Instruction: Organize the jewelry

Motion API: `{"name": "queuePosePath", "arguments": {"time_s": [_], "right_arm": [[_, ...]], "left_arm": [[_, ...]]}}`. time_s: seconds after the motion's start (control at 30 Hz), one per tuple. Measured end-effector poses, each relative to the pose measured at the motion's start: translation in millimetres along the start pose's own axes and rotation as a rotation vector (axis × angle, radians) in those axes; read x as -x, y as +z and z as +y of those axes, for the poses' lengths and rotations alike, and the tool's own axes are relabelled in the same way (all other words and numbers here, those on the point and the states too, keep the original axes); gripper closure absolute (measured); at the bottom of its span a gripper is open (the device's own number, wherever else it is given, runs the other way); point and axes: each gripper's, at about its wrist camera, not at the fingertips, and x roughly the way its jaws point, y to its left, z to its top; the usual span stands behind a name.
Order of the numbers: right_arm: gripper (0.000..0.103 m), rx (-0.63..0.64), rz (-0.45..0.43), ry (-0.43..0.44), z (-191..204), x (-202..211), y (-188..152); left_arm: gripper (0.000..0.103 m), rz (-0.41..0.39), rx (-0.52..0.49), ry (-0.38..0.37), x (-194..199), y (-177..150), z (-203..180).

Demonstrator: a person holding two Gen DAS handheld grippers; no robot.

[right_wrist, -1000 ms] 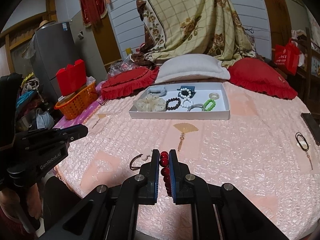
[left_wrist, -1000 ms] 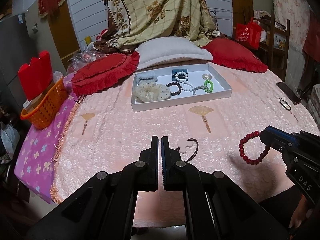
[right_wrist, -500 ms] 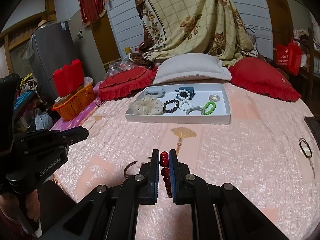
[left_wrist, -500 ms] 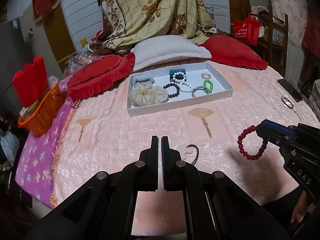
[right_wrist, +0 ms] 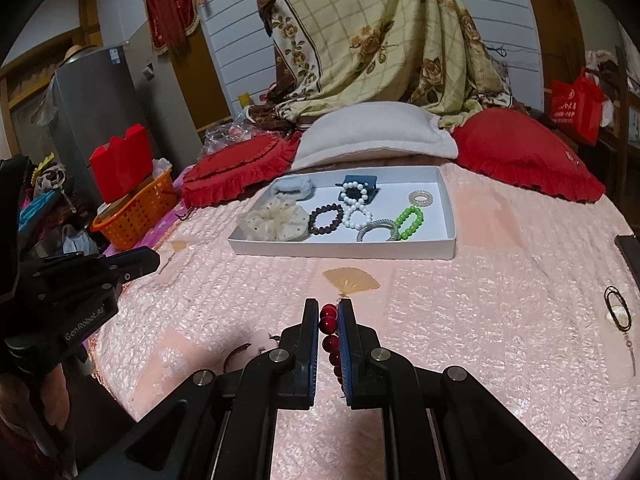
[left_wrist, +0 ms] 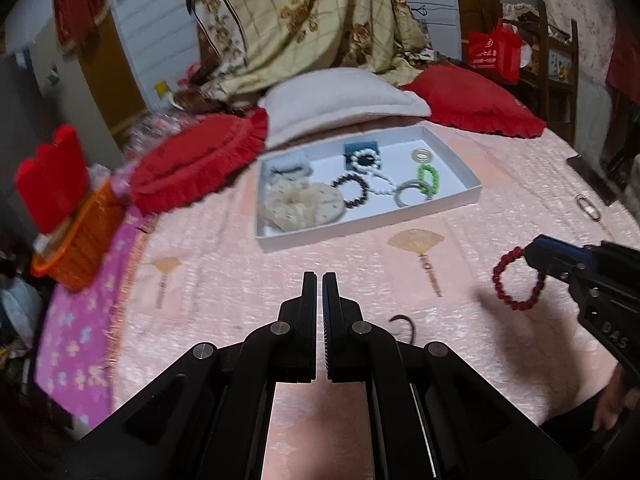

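Note:
My right gripper (right_wrist: 329,308) is shut on a red bead bracelet (right_wrist: 330,340) and holds it above the pink bedspread; in the left wrist view the bracelet (left_wrist: 516,280) hangs from the right gripper (left_wrist: 534,250). A white tray (right_wrist: 448,216) ahead holds a cream scrunchie (right_wrist: 276,222), dark bead bracelet (right_wrist: 326,219), white pearl bracelets (right_wrist: 354,204), green bracelet (right_wrist: 410,222) and others. My left gripper (left_wrist: 319,280) is shut and empty, low over the bedspread. A dark cord necklace (left_wrist: 404,324) lies just right of its fingers.
Red cushions (right_wrist: 236,176) and a white pillow (right_wrist: 376,132) lie behind the tray. An orange basket (right_wrist: 136,216) with a red box sits at the bed's left edge. Another cord necklace (right_wrist: 618,312) lies at the right. A dark phone (right_wrist: 630,252) is at the right edge.
Both grippers have moved forward toward the tray, the right one carrying the red bracelet. The dark cord necklace has slipped lower, partly behind the left fingers.

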Motion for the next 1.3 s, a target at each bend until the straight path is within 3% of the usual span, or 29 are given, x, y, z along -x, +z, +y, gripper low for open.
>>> {"name": "queuePosePath", "arguments": {"time_s": [0.2, 0.4, 0.5, 0.6, 0.67, 0.73, 0.83, 0.87, 0.93, 1.0, 1.1, 1.13, 1.17, 1.3], "right_arm": [[0.094, -0.021, 0.009, 0.002, -12, -8, 2], [0.094, -0.041, 0.012, 0.005, -24, -14, 3], [0.094, -0.051, 0.014, 0.007, -30, -15, 3], [0.094, -0.075, 0.035, 0.036, -35, -19, -2], [0.094, -0.087, 0.05, 0.043, -38, -22, -7], [0.094, -0.1, 0.066, 0.049, -39, -26, -14], [0.094, -0.111, 0.085, 0.054, -40, -29, -22], [0.094, -0.111, 0.089, 0.054, -40, -30, -25], [0.094, -0.114, 0.093, 0.053, -41, -30, -27], [0.094, -0.124, 0.095, 0.054, -42, -31, -28], [0.094, -0.136, 0.098, 0.058, -42, -33, -30], [0.094, -0.137, 0.099, 0.059, -42, -33, -31], [0.094, -0.136, 0.1, 0.06, -41, -35, -31], [0.094, -0.132, 0.101, 0.062, -37, -36, -32]], "left_arm": [[0.102, 0.033, 0.115, -0.183, -7, 21, 30], [0.102, 0.021, 0.16, -0.264, -4, 38, 45], [0.102, 0.013, 0.146, -0.255, -2, 39, 47], [0.1, 0.068, 0.108, -0.329, -16, 22, 32], [0.097, 0.129, 0.073, -0.358, -35, 1, 17], [0.084, 0.176, 0.045, -0.353, -56, -20, 4], [0.078, 0.232, 0.036, -0.383, -86, -48, -8], [0.077, 0.24, 0.036, -0.394, -93, -52, -11], [0.059, 0.236, 0.026, -0.392, -105, -56, -15], [0.054, 0.225, 0.023, -0.372, -113, -55, -16], [0.055, 0.218, -0.032, -0.334, -116, -52, -26], [0.075, 0.218, -0.058, -0.309, -117, -51, -29], [0.082, 0.212, -0.084, -0.278, -116, -51, -33], [0.082, 0.197, -0.059, -0.304, -105, -48, -28]]}}
